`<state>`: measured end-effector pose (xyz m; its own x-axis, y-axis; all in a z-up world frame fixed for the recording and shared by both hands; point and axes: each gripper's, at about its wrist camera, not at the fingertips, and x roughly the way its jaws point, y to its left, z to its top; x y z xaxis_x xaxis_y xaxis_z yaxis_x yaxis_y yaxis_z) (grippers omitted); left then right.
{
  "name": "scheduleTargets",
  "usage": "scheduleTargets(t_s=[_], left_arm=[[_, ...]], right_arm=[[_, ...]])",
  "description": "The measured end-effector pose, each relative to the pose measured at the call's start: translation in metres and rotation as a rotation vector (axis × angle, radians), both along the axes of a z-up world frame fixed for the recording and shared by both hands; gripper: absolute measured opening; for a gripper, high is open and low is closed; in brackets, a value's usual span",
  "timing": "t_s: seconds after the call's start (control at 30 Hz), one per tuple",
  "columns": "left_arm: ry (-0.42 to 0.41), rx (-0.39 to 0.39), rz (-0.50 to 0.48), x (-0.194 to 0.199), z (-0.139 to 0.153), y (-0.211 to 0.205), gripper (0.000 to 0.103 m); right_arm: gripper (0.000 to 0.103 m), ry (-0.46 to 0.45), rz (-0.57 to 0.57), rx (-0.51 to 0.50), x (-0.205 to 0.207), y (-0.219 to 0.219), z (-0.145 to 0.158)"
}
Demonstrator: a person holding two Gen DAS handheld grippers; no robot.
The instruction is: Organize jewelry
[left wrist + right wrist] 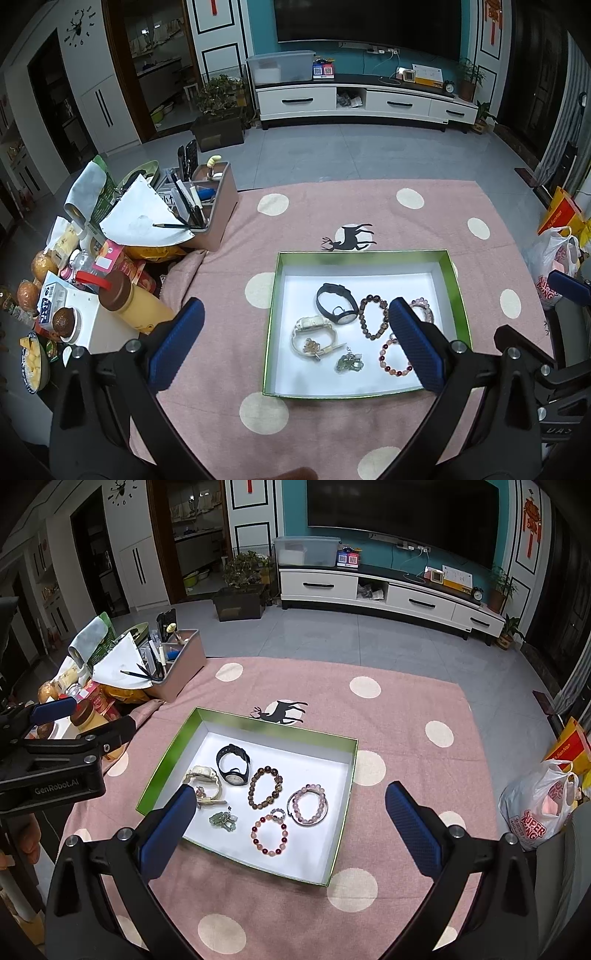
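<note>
Green box (343, 768) sits on the pink-clothed counter (406, 709); all jewelry lies flat inside it. Left gripper (295, 343) and right gripper (291, 819) hover above, fingers spread wide, grasping nothing. Judged light and limp: bead bracelets (265, 787) will sag and may slip; pinch across the strand. Black watch (232, 763) is stiffer; take its strap. Its long axis runs toward the box's far wall, dial nearest the grippers.

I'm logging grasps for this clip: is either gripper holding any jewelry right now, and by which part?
Nothing is held. The left gripper and right gripper are both open and empty above the tray.
</note>
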<state>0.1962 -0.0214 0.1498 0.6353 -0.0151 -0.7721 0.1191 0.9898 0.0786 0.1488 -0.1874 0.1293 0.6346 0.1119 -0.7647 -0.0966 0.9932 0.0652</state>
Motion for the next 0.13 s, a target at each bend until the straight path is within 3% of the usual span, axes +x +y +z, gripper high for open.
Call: scheduleTargets(t_s=[0.13], left_arm=[[0.002,0.000,0.001,-0.0009,-0.0003,0.0011,0.101]], right_arm=[[0.102,-0.001,0.000,-0.001,0.0004,-0.0001,-0.0007]])
